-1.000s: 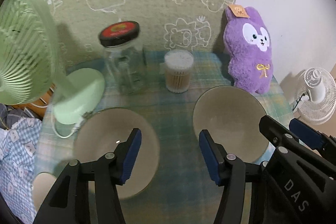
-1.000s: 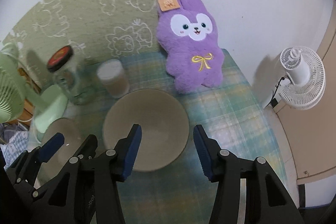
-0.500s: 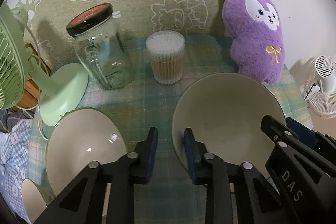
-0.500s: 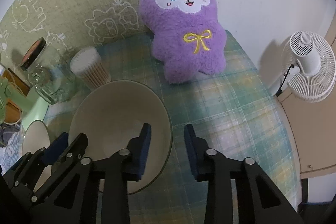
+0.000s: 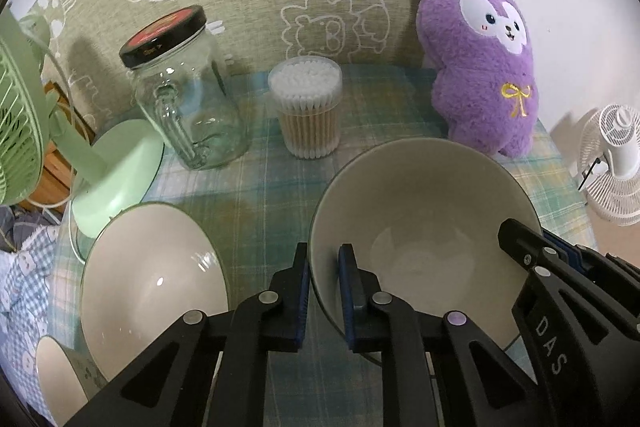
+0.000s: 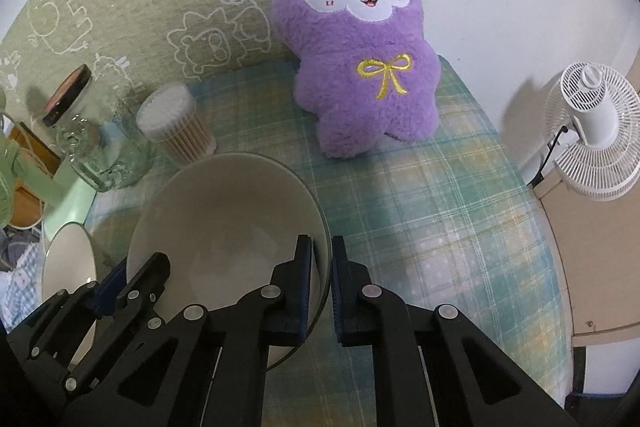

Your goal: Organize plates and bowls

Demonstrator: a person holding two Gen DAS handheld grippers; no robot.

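Note:
A large beige bowl (image 5: 424, 203) sits on the checked tablecloth, and both grippers grip it from opposite sides. My left gripper (image 5: 323, 259) is shut on the bowl's left rim, one pad inside and one outside. My right gripper (image 6: 322, 251) is shut on the right rim of the same bowl (image 6: 224, 211). A second beige bowl (image 5: 148, 283) lies to the left, beside the left gripper, untouched. The rim of a small third dish (image 5: 52, 375) shows at the bottom left corner.
Behind the bowls stand a glass jar (image 5: 188, 95) with a black lid, a tub of cotton swabs (image 5: 306, 111) and a purple plush rabbit (image 5: 480, 59). A green desk fan (image 5: 120, 171) stands at left. A white fan (image 6: 592, 131) stands off the table's right edge.
Both grippers came down and forward to the large bowl and went from open to shut, each pinching one side of its rim.

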